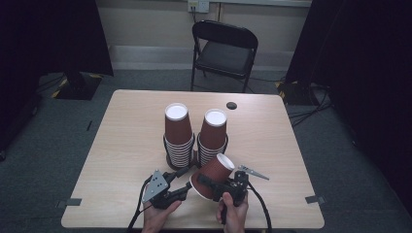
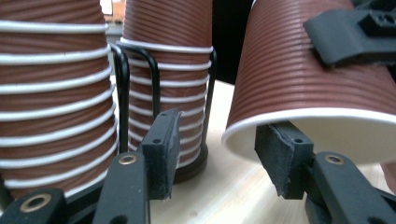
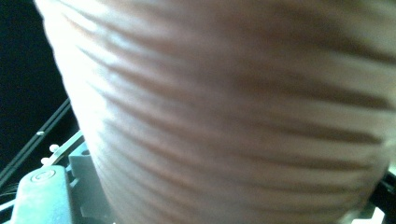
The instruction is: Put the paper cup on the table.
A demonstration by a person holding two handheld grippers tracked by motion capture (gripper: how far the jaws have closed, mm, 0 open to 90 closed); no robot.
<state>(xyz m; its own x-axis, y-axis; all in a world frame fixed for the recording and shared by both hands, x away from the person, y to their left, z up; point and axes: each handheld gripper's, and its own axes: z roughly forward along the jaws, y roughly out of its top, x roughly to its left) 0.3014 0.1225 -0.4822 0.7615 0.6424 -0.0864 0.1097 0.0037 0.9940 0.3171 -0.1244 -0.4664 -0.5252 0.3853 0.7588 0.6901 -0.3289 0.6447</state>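
A brown ribbed paper cup [image 1: 216, 170] [image 2: 289, 70] [image 3: 233, 116] hangs tilted over the table's near middle, mouth toward the left hand. My right gripper [image 1: 206, 183] is shut on its wall; one of its black fingers [image 2: 345, 37] lies across the cup. My left gripper [image 1: 187, 190] [image 2: 222, 140] stands open at the cup's white rim. Its right pad [image 2: 282, 158] sits just under that rim, and its left pad [image 2: 161, 149] is apart from the cup. Behind, two upside-down stacks of the same cups [image 1: 177, 133] [image 1: 213, 133] [image 2: 51, 93] [image 2: 168, 70] sit in black wire holders [image 2: 122, 93].
The wooden table [image 1: 126, 141] has a small round black hole [image 1: 231, 105] near its far edge. A black folding chair [image 1: 224, 48] stands beyond it. Dark curtains hang at both sides, with cables on the floor at the right.
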